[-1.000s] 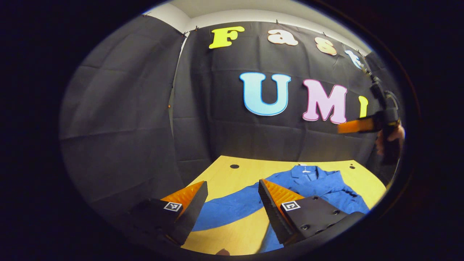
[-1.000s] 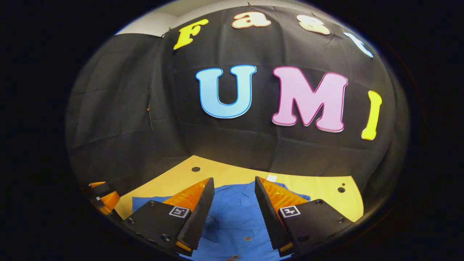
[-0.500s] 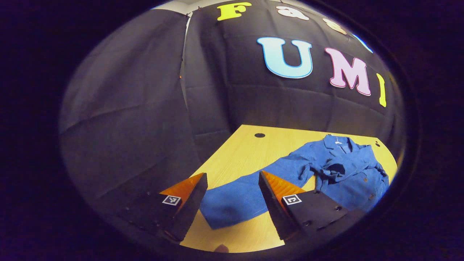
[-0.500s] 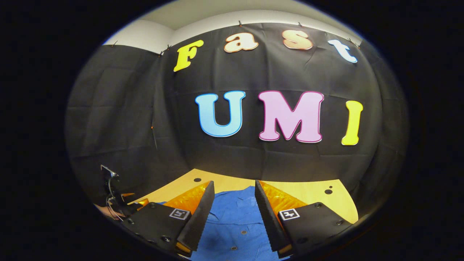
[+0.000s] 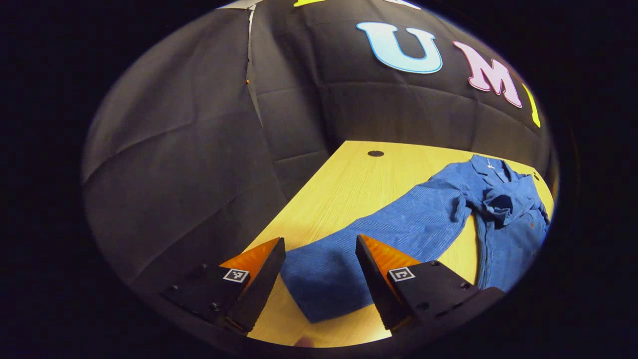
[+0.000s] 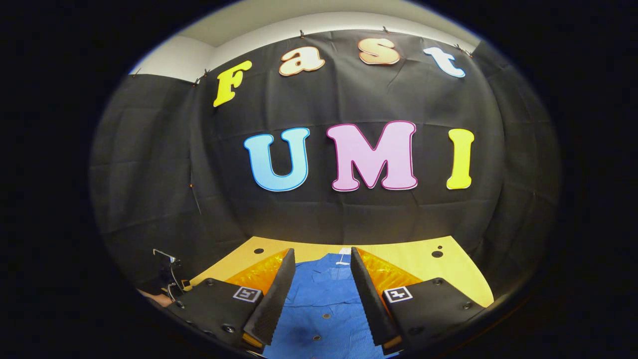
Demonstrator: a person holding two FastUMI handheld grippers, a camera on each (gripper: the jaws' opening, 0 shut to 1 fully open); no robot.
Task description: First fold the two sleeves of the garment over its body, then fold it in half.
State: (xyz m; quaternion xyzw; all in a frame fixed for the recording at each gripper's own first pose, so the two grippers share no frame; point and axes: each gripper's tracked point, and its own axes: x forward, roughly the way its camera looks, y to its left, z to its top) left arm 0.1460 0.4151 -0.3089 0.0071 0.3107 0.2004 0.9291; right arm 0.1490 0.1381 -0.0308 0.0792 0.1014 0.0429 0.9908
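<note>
Sleeve [image 5: 379, 239] flat near table [image 5: 339, 189] edge | left tool [image 5: 319, 259] open above cuff

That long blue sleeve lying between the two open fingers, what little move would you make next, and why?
Probably lower the left gripper a little and close it on the sleeve. Its jaws stand open on either side of the cuff end, which lies flat on the table, stretched away from the jacket's body. The other sleeve looks bunched over the chest already, so this one seems next to fold.
</note>
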